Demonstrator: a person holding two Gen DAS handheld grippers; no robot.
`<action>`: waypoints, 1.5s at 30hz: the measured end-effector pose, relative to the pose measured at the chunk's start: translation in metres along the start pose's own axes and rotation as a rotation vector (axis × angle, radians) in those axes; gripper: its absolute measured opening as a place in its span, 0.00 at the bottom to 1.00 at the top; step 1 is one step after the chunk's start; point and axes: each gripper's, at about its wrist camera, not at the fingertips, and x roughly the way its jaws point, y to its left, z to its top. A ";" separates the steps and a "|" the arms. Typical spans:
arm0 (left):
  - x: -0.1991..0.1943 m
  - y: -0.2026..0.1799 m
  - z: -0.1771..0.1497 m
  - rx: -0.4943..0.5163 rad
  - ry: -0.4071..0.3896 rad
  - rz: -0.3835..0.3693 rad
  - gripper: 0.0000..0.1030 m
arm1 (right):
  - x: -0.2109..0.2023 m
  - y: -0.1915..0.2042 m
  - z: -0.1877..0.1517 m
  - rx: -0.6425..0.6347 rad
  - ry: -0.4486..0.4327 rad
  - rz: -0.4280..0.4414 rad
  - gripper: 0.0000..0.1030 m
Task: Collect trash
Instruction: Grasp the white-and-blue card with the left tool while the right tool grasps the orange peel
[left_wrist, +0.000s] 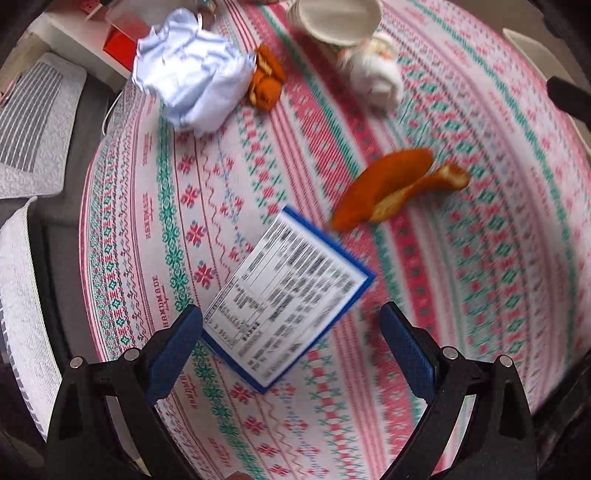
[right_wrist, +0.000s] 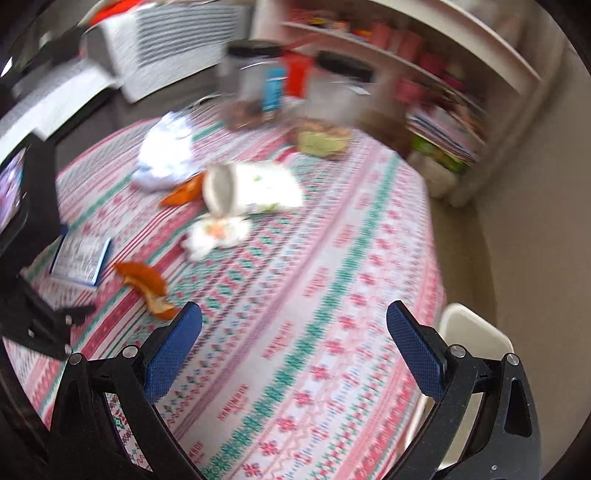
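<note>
Trash lies on a patterned tablecloth (left_wrist: 461, 258). A flat blue-edged printed box (left_wrist: 288, 302) lies just ahead of my open, empty left gripper (left_wrist: 291, 325). Beyond it lie a large orange peel (left_wrist: 388, 188), smaller peel pieces (left_wrist: 266, 79), crumpled pale paper (left_wrist: 192, 70), a crumpled stained tissue (left_wrist: 373, 74) and a tipped paper cup (left_wrist: 336, 18). My right gripper (right_wrist: 295, 325) is open and empty above the cloth (right_wrist: 332, 295). Its view shows the cup (right_wrist: 243, 188), tissue (right_wrist: 218, 232), peel (right_wrist: 144, 284), box (right_wrist: 79, 260) and crumpled paper (right_wrist: 164, 155), all well ahead and to the left.
Two dark-lidded jars (right_wrist: 251, 85) and a shallow basket (right_wrist: 321, 138) stand at the table's far side. A shelf with books (right_wrist: 424, 74) is behind. A white chair (right_wrist: 472, 343) is by the table's right edge. The left gripper's body (right_wrist: 29, 266) fills the right wrist view's left side.
</note>
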 end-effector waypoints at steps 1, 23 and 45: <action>0.001 0.003 -0.002 0.001 -0.009 -0.021 0.90 | 0.005 0.009 0.002 -0.035 0.004 0.022 0.93; -0.021 0.083 -0.064 -0.194 -0.120 -0.140 0.48 | 0.062 0.104 0.020 -0.200 0.102 0.297 0.64; -0.009 0.062 -0.023 -0.103 -0.054 -0.108 0.72 | 0.066 0.087 0.033 -0.131 0.124 0.333 0.19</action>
